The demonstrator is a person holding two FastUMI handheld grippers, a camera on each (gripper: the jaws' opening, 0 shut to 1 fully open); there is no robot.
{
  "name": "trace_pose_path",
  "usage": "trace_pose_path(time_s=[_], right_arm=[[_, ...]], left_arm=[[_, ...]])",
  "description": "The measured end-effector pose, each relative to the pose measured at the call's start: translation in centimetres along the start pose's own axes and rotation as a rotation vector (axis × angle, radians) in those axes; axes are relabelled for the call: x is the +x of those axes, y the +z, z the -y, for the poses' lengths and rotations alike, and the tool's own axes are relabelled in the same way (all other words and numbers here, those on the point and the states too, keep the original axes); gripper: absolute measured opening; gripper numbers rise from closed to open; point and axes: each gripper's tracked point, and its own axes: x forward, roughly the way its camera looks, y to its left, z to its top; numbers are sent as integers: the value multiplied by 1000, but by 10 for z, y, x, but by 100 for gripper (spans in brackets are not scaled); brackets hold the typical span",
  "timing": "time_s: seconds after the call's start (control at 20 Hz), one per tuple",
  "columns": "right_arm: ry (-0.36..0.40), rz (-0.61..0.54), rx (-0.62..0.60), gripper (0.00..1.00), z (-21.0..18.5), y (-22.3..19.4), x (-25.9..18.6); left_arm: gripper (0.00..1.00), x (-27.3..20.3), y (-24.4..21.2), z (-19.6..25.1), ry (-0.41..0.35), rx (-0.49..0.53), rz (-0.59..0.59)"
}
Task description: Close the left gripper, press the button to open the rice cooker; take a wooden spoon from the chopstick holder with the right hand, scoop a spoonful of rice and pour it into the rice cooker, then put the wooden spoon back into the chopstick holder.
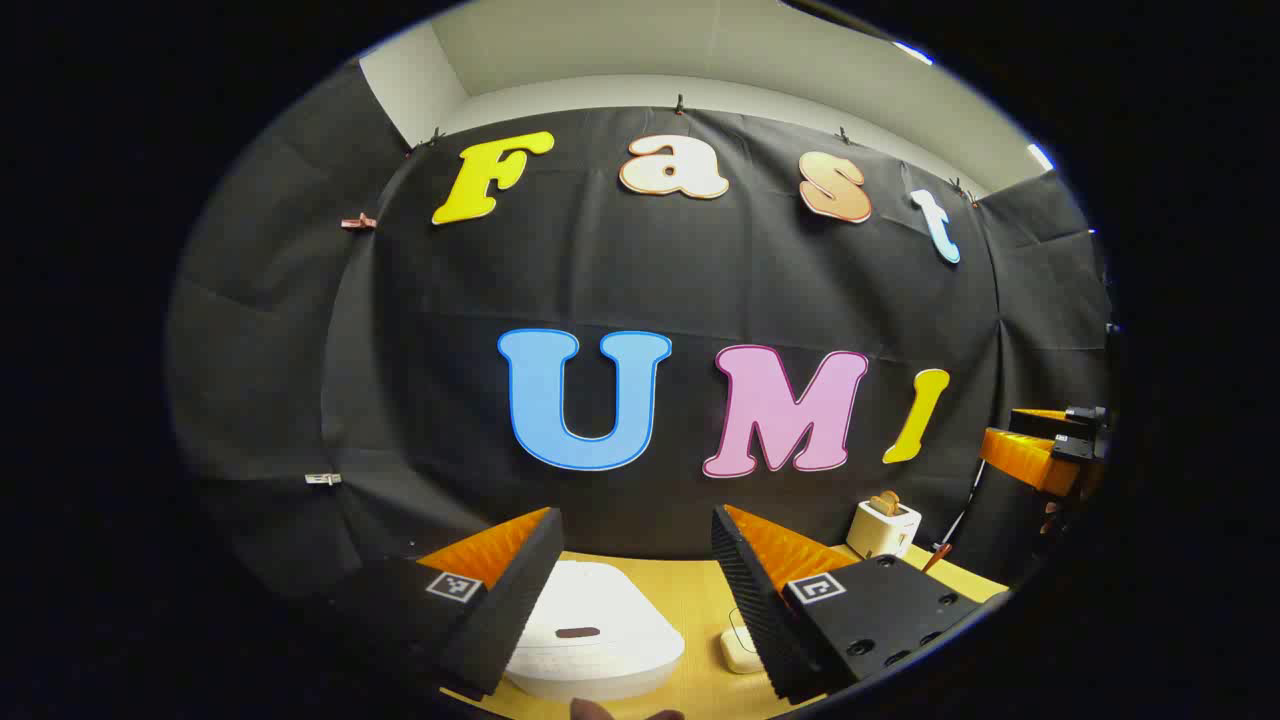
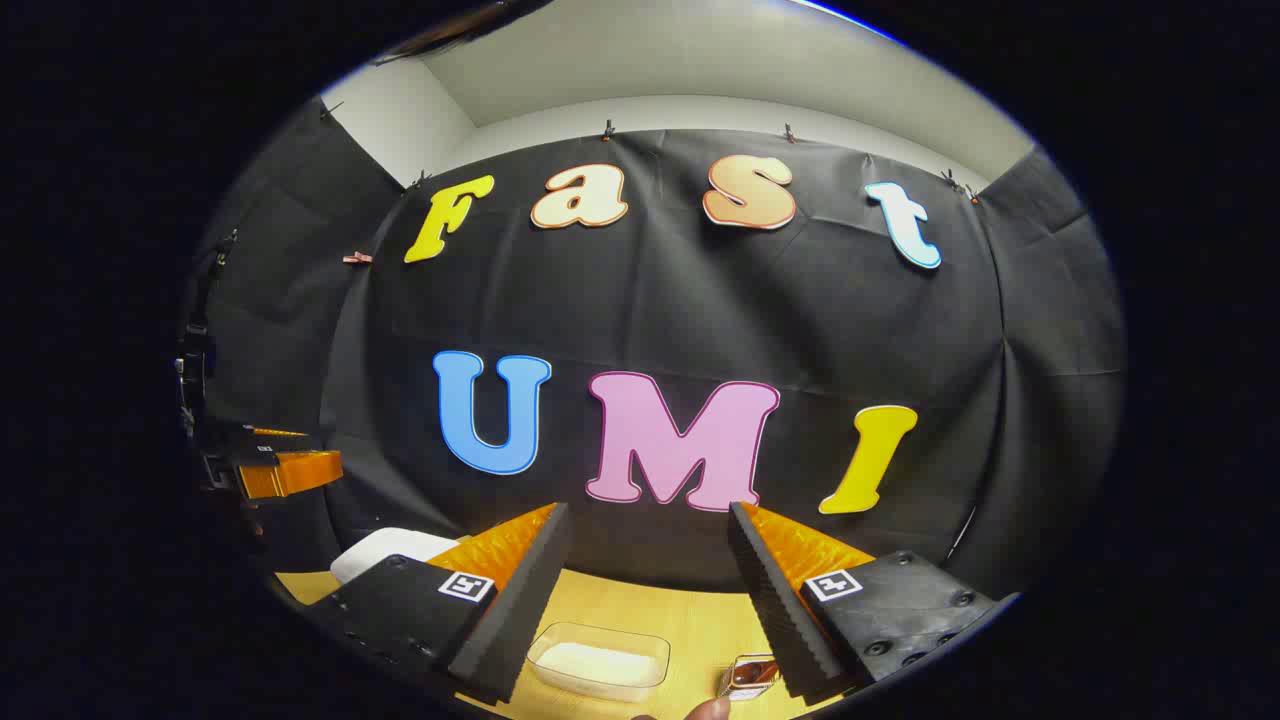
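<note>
In the left gripper view, the white rice cooker (image 1: pixel 600 635) sits on the wooden table with its lid down, just below and ahead of my left gripper (image 1: pixel 635 515). That gripper is open with nothing between its fingers. My right gripper (image 2: pixel 648 510) also stands open and holds nothing. Below it on the table lies a clear tub of white rice (image 2: pixel 600 660). A small shiny holder (image 2: pixel 750 675) shows beside the right finger, mostly hidden. The rice cooker (image 2: pixel 390 550) appears at the left in the right gripper view.
A white toaster (image 1: pixel 883 528) with bread in it stands at the back right of the yellow table (image 1: pixel 690 600). A small white object (image 1: pixel 738 650) lies right of the cooker. The other gripper shows at each view's edge (image 1: pixel 1045 450) (image 2: pixel 275 465).
</note>
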Motion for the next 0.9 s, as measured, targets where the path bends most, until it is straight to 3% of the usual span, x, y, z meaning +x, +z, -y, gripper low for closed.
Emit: trace_pose_path(time_s=[0.9], right_arm=[[-2, 1, -3, 97, -4, -1, 12]], left_arm=[[95, 14, -7, -4, -11, -14, -12]])
